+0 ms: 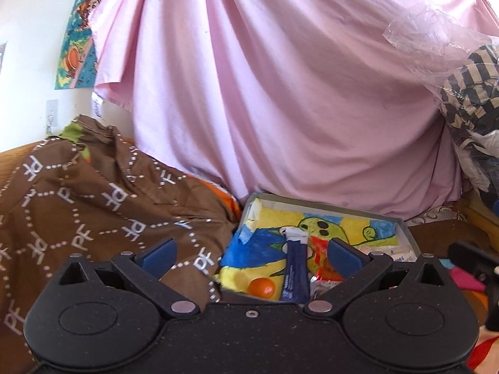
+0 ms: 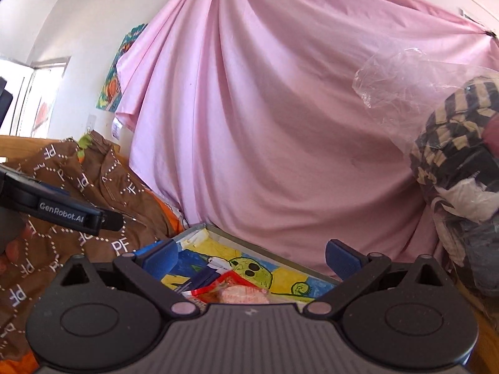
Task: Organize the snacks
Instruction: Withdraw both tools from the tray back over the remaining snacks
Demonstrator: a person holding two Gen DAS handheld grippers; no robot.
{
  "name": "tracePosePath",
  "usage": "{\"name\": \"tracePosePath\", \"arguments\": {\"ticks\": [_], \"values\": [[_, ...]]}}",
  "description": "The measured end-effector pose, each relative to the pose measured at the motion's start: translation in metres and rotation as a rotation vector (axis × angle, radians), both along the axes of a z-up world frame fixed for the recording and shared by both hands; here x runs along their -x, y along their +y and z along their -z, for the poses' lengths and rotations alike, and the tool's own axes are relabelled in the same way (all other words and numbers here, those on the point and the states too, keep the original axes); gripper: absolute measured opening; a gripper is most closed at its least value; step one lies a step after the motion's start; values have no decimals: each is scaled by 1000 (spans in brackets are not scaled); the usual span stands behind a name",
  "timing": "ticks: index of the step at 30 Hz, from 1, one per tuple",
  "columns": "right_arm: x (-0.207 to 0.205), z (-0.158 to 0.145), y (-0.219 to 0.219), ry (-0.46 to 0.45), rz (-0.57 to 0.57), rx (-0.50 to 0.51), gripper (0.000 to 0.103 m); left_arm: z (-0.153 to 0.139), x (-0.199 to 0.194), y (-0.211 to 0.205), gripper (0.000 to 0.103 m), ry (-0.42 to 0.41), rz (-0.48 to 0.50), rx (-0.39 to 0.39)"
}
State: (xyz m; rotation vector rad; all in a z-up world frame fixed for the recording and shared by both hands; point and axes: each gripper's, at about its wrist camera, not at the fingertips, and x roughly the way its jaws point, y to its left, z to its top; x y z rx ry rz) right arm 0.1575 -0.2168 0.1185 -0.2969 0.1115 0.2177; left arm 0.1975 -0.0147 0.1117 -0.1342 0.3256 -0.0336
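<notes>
One pink sheet [image 1: 280,93] is hanging behind everything, brown patterned cloth [image 1: 78,193] lying to its left. A shallow box [image 1: 402,227] with a drawn lining is sitting below, holding a dark blue packet [image 1: 294,274] and an orange ball [image 1: 261,287]. Left gripper [image 1: 251,254] and right gripper [image 2: 251,257] are both hovering spread and empty over the box.
</notes>
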Motion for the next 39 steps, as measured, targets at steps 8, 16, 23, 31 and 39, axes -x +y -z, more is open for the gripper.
{"name": "tracePosePath", "arguments": {"ticks": [8,16,23,31,39], "values": [[31,22,-2,79,37,-99,103,21,36,10,102,36,19,-21],[53,56,-1,191,75,-158,103,56,59,10,102,127,95,-96],[65,84,5,291,129,-145,103,76,67,10,102,158,135,-125],[63,108,12,412,164,-125,103,100,67,7,102,255,178,-154],[56,121,20,467,151,-104,103,118,61,2,102,318,196,-189]]}}
